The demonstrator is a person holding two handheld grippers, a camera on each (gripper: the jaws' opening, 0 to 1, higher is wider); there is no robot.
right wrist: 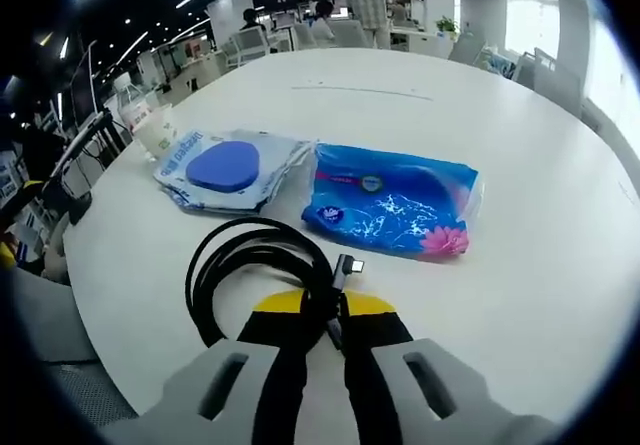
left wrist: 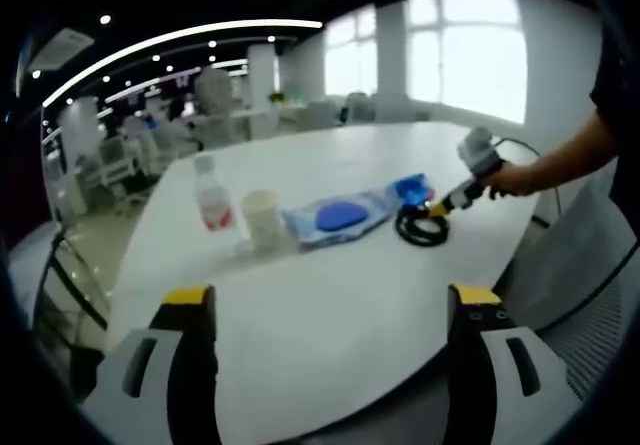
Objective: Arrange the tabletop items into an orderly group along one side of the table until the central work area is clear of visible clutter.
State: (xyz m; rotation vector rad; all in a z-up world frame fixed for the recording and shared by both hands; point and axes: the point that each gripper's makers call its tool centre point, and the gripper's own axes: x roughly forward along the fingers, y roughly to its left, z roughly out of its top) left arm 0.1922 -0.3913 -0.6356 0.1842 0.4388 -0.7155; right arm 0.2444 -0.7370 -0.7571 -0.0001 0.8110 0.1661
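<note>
On the white worktop [left wrist: 330, 315] the things stand in a row: a water bottle [left wrist: 211, 195], a paper cup [left wrist: 262, 217], a wipes pack with a blue lid [left wrist: 335, 215], then a blue tissue pack [left wrist: 412, 189] and a coiled black cable [left wrist: 421, 228]. The left tongs [left wrist: 330, 310] hover open, well short of the row, holding nothing. In the right gripper view, the right tongs [right wrist: 337, 315] are pinched shut on the cable [right wrist: 255, 265], just beside its plug, with the tissue pack [right wrist: 395, 200] lying just beyond.
</note>
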